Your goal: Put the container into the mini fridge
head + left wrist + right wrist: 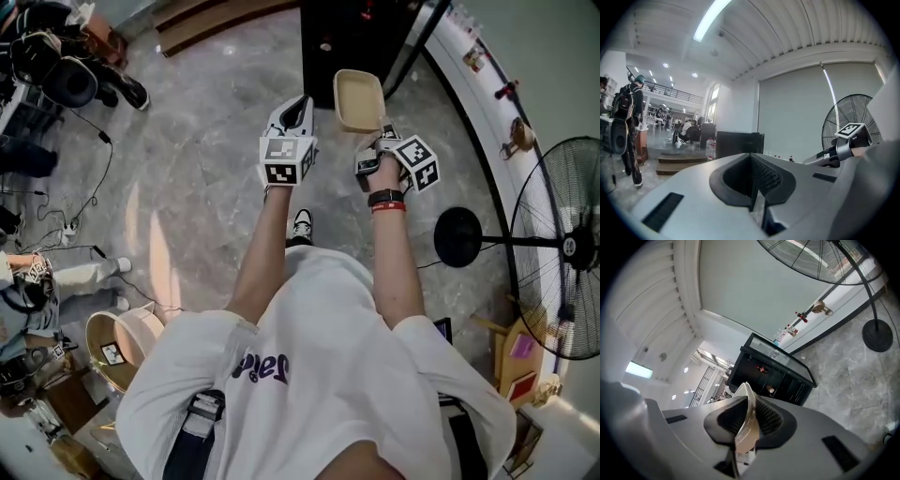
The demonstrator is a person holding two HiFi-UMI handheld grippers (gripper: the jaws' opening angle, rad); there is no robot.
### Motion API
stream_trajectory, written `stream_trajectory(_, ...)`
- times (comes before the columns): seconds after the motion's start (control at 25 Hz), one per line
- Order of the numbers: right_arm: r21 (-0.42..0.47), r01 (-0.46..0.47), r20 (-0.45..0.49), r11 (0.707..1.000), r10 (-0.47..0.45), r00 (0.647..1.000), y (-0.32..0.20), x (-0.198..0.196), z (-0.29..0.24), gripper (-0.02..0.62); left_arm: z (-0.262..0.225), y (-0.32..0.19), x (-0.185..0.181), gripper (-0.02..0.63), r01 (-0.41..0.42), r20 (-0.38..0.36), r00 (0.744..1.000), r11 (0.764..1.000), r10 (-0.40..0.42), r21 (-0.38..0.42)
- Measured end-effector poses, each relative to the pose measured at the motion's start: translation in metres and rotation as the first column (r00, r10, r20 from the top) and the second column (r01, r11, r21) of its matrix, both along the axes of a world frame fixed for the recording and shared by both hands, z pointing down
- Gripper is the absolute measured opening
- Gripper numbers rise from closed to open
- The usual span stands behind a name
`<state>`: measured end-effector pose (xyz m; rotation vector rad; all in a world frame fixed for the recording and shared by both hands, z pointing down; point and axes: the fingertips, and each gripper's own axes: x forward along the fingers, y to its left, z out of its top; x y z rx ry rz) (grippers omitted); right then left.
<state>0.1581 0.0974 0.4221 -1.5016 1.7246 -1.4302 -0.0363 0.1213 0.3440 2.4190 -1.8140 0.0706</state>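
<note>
Head view: two tools, the left tool (pixel 300 105) closed on nothing, the right tool (pixel 382 131) pinching the rim of one tan container (pixel 358 98) in the air. Beyond stands one black mini fridge (pixel 361 37), with one fan (pixel 572 248) on the grey marble floor (pixel 206 187).

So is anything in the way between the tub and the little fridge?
Nothing visible. Only bare floor lies between the container in the right gripper and the mini fridge. Its shelves show, but I cannot tell whether it stands open.
</note>
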Motion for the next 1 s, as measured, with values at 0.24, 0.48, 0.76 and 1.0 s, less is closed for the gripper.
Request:
stream_trajectory(0.24,0.0,-0.015,-0.027,1.0,0.015,1.0,-0.045,-0.017,0.0,0.064,0.008,-0.05,-0.009,0.018,-0.05,-0.008,0.999,0.999,0.05,-0.011)
stream_trajectory(0.48,-0.005,-0.038,-0.022,0.999,0.038,0.999,-0.093,-0.048,0.005,0.064,0.013,-0.101,-0.04,0.018,-0.075,-0.019,0.997,0.997,0.074,-0.016)
stream_trajectory(0.76,-0.002,-0.052,-0.017,0.999,0.052,0.999,-0.144,-0.057,0.013,0.064,0.024,-0.147,-0.041,0.018,-0.108,-0.034,0.994,0.994,0.107,-0.021)
stream_trajectory(1.0,-0.014,-0.053,-0.016,0.998,0.053,0.998,-0.181,-0.066,0.019,0.064,0.031,-0.18,-0.043,0.018,-0.129,-0.034,0.991,0.991,0.128,-0.034)
